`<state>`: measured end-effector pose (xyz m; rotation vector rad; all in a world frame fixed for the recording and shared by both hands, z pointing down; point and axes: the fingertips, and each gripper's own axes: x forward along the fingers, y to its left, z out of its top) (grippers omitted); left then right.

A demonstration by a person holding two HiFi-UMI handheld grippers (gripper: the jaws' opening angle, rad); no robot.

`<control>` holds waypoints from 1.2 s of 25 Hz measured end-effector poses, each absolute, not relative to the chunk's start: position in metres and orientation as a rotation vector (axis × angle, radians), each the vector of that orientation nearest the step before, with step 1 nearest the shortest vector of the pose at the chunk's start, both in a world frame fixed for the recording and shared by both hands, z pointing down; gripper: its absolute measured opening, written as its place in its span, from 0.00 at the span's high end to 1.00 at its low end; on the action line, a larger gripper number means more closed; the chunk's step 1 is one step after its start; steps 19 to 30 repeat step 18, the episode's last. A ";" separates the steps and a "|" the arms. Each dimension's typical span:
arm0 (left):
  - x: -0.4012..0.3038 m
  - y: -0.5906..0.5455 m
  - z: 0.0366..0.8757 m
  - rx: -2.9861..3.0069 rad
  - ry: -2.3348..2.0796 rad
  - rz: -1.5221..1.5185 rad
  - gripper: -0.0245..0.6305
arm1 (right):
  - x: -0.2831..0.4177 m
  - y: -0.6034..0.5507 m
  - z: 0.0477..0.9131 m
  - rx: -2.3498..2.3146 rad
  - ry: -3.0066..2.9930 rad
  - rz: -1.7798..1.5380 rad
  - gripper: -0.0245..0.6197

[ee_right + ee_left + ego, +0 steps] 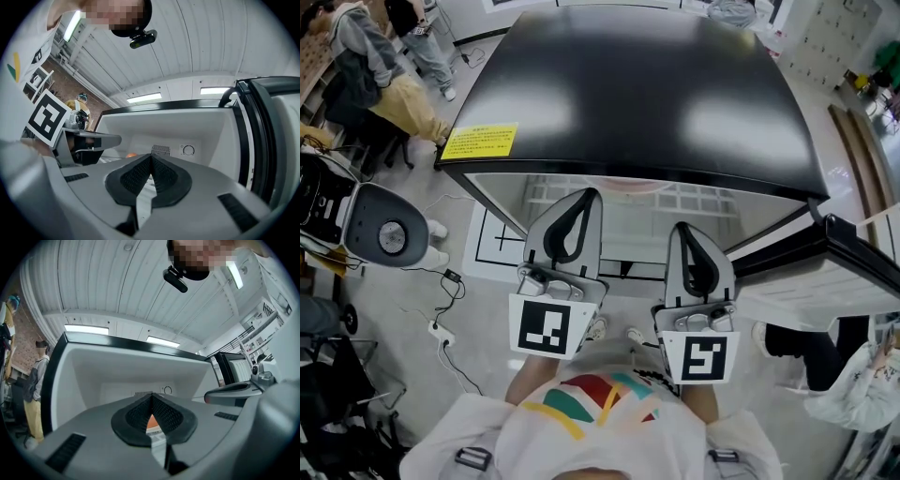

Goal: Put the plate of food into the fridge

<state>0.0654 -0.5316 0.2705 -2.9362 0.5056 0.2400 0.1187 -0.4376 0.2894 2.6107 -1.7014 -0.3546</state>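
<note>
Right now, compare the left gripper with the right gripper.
The left gripper reaches further toward the open fridge than the right gripper. An orange thing shows through the left gripper's loop; through the right gripper's, only white fridge interior shows. Both have their jaws shut and hold nothing.

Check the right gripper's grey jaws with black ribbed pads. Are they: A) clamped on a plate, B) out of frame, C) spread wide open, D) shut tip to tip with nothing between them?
D: in the right gripper view the right gripper has its jaw tips touching with nothing between them, and the white inside of the open black-topped fridge lies beyond.
</note>
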 end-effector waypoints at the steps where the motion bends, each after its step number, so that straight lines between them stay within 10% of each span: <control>1: 0.065 -0.531 0.270 -2.936 0.507 0.241 0.95 | 0.119 -0.437 0.289 2.599 -1.697 -0.360 0.96; 30: 0.059 -0.532 0.269 -2.934 0.526 0.257 0.95 | 0.127 -0.427 0.294 2.591 -1.618 -0.361 0.96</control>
